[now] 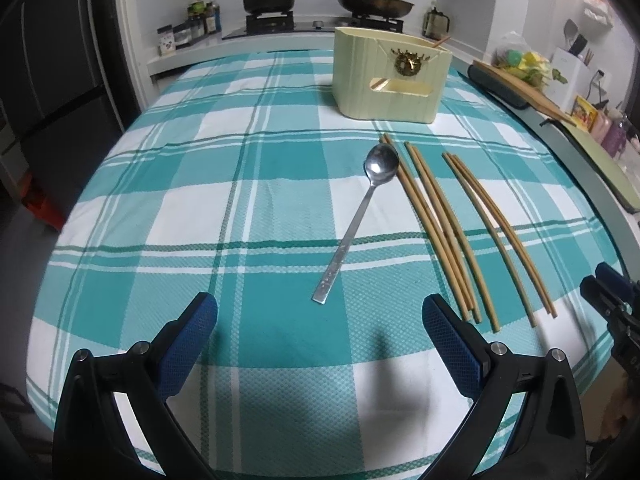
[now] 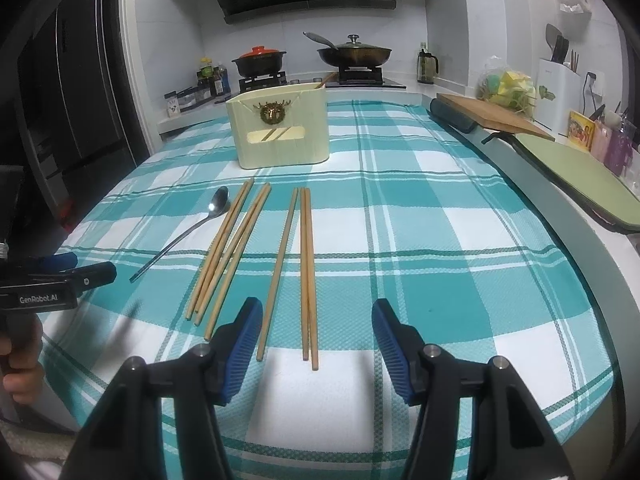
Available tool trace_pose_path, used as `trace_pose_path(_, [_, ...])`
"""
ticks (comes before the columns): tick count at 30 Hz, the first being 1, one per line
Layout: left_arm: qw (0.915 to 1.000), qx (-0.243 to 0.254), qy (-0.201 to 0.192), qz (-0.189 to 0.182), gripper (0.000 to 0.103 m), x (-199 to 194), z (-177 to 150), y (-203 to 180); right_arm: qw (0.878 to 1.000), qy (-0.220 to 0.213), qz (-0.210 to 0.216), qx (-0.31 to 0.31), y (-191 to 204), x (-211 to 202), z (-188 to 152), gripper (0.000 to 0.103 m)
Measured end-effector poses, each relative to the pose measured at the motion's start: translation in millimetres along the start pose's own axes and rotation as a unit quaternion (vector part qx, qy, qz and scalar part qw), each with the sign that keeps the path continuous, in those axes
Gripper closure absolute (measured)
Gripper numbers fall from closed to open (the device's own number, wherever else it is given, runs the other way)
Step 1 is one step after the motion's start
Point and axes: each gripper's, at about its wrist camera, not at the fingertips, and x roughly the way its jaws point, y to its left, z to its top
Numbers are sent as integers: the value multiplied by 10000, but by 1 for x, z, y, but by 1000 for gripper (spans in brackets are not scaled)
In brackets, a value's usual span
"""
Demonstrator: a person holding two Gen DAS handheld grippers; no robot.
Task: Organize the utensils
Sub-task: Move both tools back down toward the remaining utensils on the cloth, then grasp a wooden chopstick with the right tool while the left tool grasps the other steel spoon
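- Left wrist view: the left gripper [image 1: 320, 312], with black arms and blue ribbed pads, hangs over the teal-and-white checked tablecloth [image 1: 200, 200] with its jaws apart and nothing between them.
- The flat-handled steel spoon [image 1: 356, 220] lies just ahead of the jaws, its handle end nearest them and its bowl just beside the tips of the nearest wooden chopsticks [image 1: 436, 224].
- The chopsticks lie in loose groups to the right of the spoon; bare cloth spreads wide to the left.
- The cream ribbed utensil box [image 1: 384, 80] stands at the far side, apart from the spoon's bowl; a chopstick end pokes out of its top.
- Right wrist view: the right gripper [image 2: 316, 316] has its jaws apart, empty, above the near ends of three chopsticks [image 2: 306, 272].
- Open cloth runs rightward to the table's curved grey edge [image 2: 560, 216].
- The left gripper enters at the left border, a hand [image 2: 20, 360] on its grip.
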Motion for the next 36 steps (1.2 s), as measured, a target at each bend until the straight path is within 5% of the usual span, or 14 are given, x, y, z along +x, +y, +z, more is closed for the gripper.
trace_pose_path(22, [9997,88,172,144,1,25,9,3,9997,242,47,-3,-2,25,8,45])
trace_pose_path(30, [9987,413,145,-276,1,38,35,-3,9978,549,256,-255,-17,56,45,58])
trace_pose_path(36, [9974,640,235,-219,1,51,42,-9,9903,1139,762,-235,-18,105,61,76])
